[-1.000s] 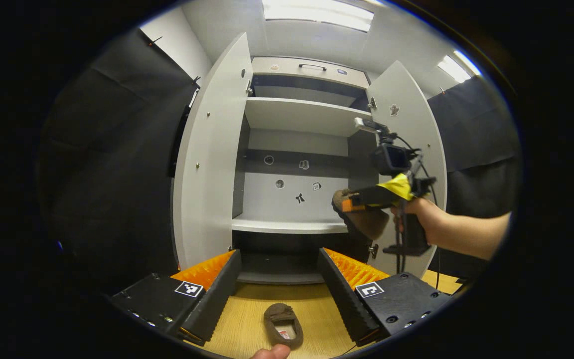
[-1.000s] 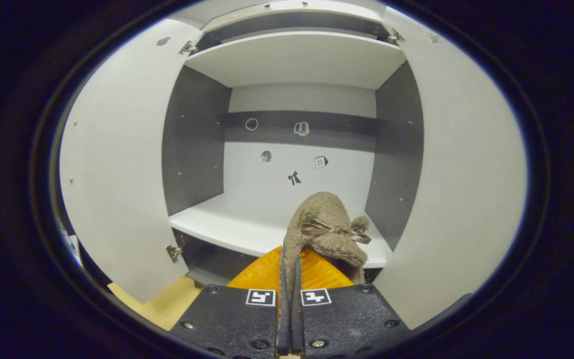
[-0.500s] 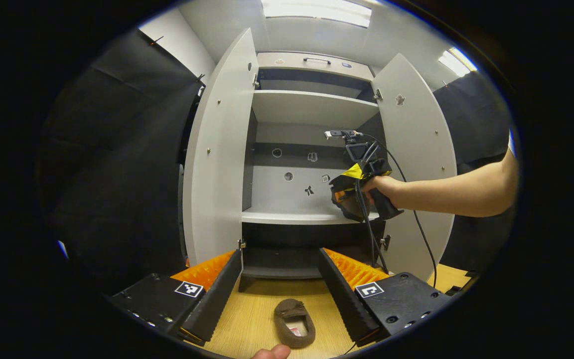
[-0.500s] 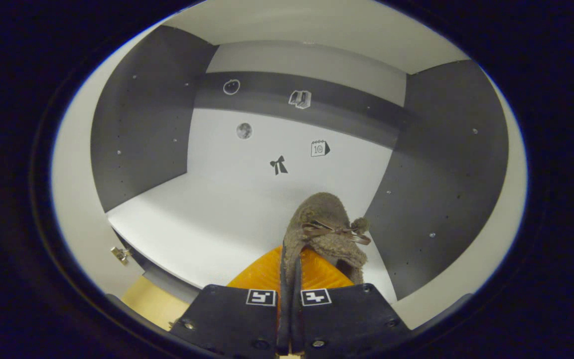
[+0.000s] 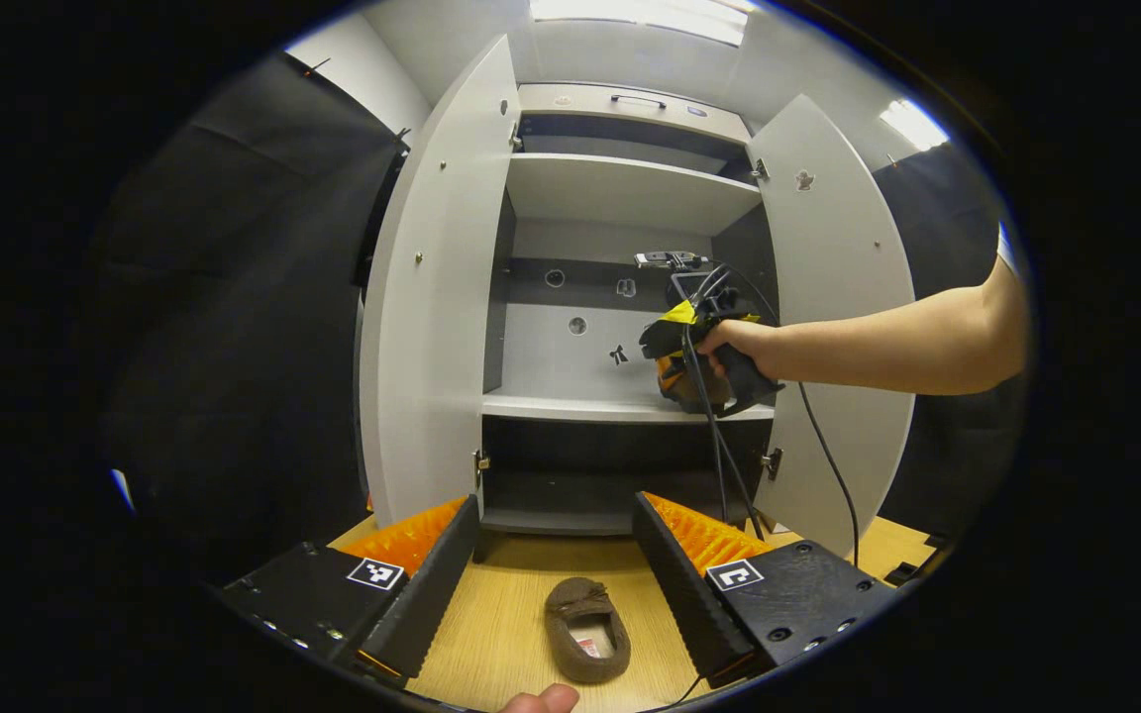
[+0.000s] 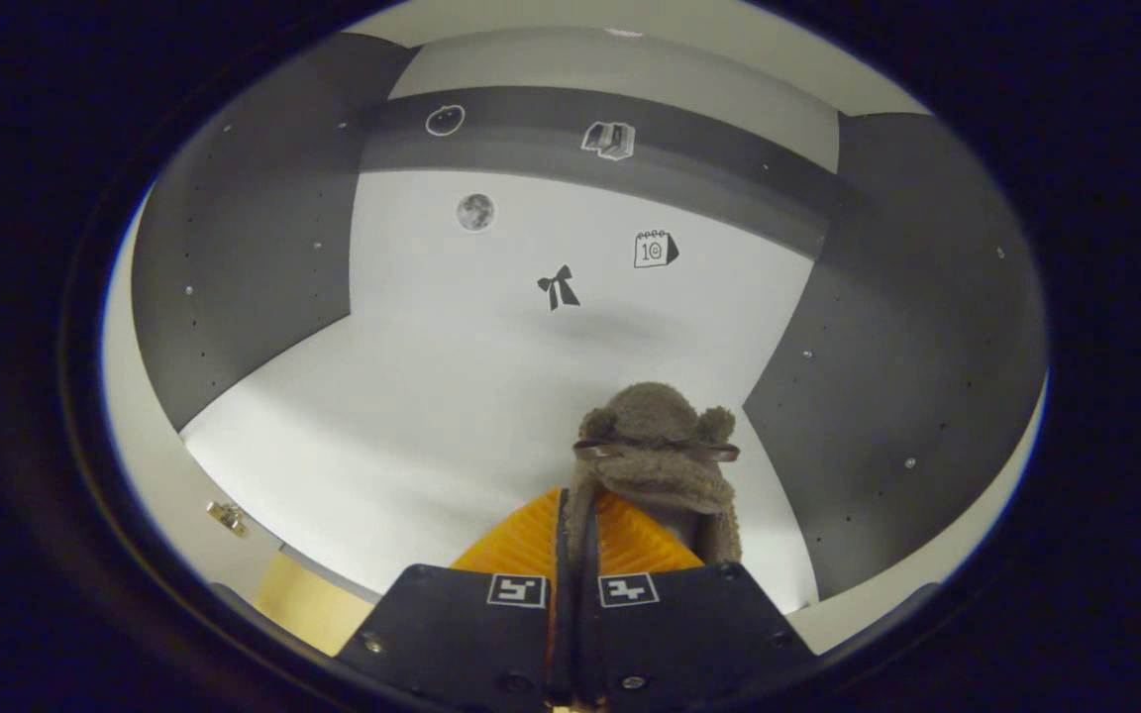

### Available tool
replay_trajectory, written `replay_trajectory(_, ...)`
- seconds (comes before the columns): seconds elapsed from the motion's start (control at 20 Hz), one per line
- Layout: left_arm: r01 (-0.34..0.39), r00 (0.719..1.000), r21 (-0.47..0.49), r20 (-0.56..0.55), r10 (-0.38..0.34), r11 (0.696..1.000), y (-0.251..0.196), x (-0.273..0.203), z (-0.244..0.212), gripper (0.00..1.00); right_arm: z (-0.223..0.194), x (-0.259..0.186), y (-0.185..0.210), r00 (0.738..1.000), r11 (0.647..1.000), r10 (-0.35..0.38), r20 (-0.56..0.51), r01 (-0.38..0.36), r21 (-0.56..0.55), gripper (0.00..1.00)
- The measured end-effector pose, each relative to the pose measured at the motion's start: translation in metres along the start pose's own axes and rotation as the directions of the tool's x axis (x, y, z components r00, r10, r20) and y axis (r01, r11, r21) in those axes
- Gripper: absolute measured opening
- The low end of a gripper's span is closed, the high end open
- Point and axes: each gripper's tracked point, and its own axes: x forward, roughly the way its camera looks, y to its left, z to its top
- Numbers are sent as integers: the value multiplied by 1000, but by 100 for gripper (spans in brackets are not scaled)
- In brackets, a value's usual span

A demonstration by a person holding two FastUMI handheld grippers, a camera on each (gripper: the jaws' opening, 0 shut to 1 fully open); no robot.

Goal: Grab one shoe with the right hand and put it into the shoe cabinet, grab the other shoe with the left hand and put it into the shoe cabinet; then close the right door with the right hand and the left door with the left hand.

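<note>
The cabinet stands w/ both doors wide open: left door and right door swing out to the sides, so the front is clear.

The right gripper is inside the cabinet, over the white middle shelf. Its fingers are pressed close together, pinching the edge of a fuzzy brown shoe. The shoe sits near the right side wall, toe toward the back wall. Lots of bare shelf to the shoe's left. Can't tell if the shoe touches the shelf. In the left gripper view a hand holds that gripper just above the shelf's front edge, by the right door.

The left gripper hangs low in front of the cabinet, fingers spread wide, holding nothing. The 2nd shoe lies on the wood floor between the fingers, not touching them, a bit out from the cabinet's bottom edge.
</note>
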Motion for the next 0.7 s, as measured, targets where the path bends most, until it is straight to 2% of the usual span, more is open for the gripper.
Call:
replay_trajectory(0.3, 1, 1000, -5, 14, -1, 1000, 2, -2, 2, 95, 8, -9, -2, 999, 1000, -14, 31, 14, 2, 17)
replay_trajectory(0.35, -1, 1000, -8, 14, 1, 1000, 3, -2, 2, 95, 9, -13, -1, 999, 1000, -11, 33, 11, -9, 21)
replay_trajectory(0.4, -1, 1000, -11, 14, 2, 1000, 4, -2, 2, 95, 10, -19, -1, 999, 1000, -4, 32, 5, -17, 33)
replay_trajectory(0.45, -1, 1000, -13, 14, 1, 1000, 4, -1, 2, 95, 9, -28, 3, 999, 1000, 18, 34, -17, -21, 31)
replay_trajectory(0.55, 1, 1000, -15, 21, 0, 1000, 5, -1, 5, 95, 13, -52, 6, 996, 998, 62, 66, -62, -2, 38)
replay_trajectory(0.6, 1, 1000, -14, 24, -1, 1000, 5, -1, 6, 95, 18, -67, 5, 992, 997, 78, 97, -79, 9, 46)
replay_trajectory(0.65, 2, 1000, -15, 25, -2, 1000, 4, -2, 6, 95, 20, -81, 4, 988, 996, 90, 127, -93, 15, 48)
replay_trajectory(0.7, 5, 1000, -16, 26, -5, 1000, 3, -1, 7, 95, 23, -97, 0, 983, 995, 94, 158, -97, 11, 41)
